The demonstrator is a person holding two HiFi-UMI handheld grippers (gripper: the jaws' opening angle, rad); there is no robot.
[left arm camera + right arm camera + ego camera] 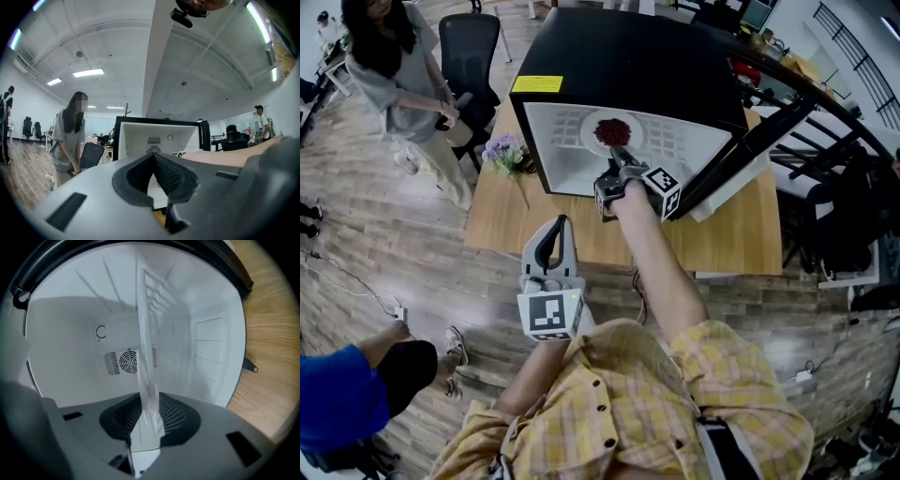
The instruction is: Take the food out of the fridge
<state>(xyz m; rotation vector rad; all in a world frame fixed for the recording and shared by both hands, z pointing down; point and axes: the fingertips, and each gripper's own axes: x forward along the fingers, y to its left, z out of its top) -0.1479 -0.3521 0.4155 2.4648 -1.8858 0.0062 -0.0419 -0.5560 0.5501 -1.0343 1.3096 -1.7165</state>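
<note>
A black mini fridge [628, 56] stands open on a wooden table [502, 225]. On its white shelf lies a white plate [587, 137] with a heap of dark red food [612, 130]. My right gripper [619, 161] reaches into the fridge and is shut on the plate's near rim. The right gripper view shows the plate [144, 366] edge-on between the pads of the right gripper [149, 416], with the fridge's back wall and fan vent [127, 361] behind it. My left gripper [561, 223] hangs shut and holding nothing over the table's front edge, pointing at the fridge [159, 136].
The fridge door [750, 150] swings open to the right. A small bunch of purple flowers [508, 150] lies on the table left of the fridge. A person [394, 66] stands by an office chair [469, 47] at the far left. Another person in blue [337, 394] is at bottom left.
</note>
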